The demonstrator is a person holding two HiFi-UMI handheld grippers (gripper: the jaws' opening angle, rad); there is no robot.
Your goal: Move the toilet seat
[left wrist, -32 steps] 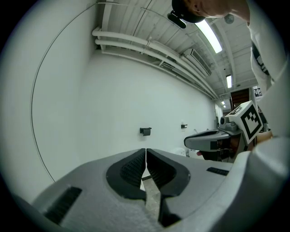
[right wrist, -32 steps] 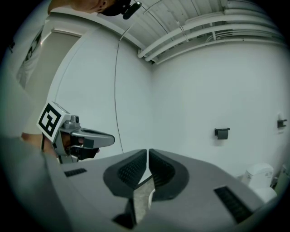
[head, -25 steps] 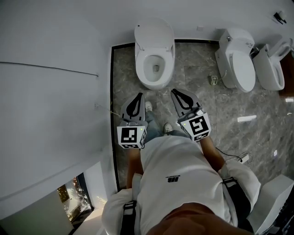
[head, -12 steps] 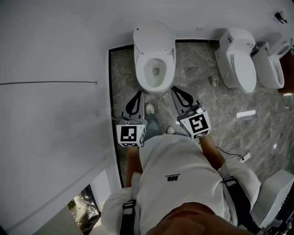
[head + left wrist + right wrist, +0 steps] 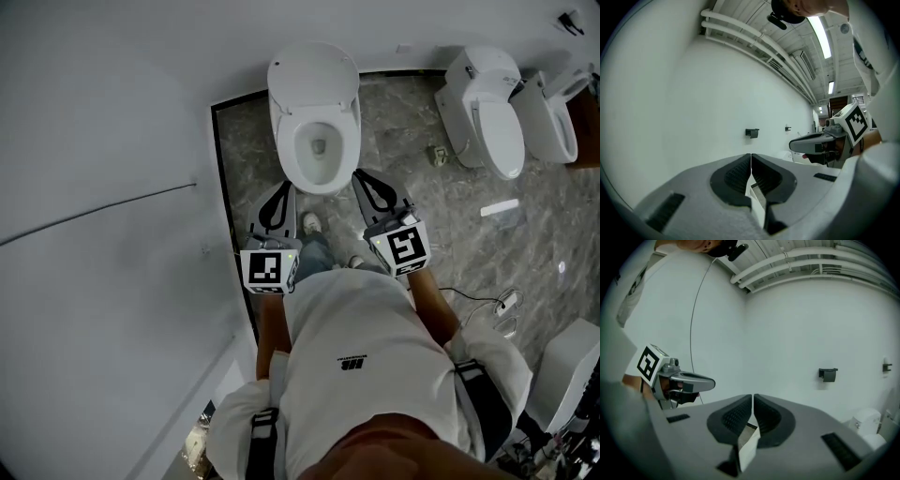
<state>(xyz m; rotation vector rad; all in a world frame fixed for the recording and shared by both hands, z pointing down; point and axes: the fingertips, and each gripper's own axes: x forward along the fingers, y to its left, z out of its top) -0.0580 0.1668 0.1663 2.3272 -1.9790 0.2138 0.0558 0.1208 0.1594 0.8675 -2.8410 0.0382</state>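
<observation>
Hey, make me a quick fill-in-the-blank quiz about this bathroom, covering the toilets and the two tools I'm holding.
1. The left tool and the right tool both have their jaws ____, with nothing between them.
2. The toilet just ahead of the tools has its lid ____, so the bowl shows.
3. The neighbouring toilet to its right has its lid ____.

Missing words: shut; up; down
</observation>
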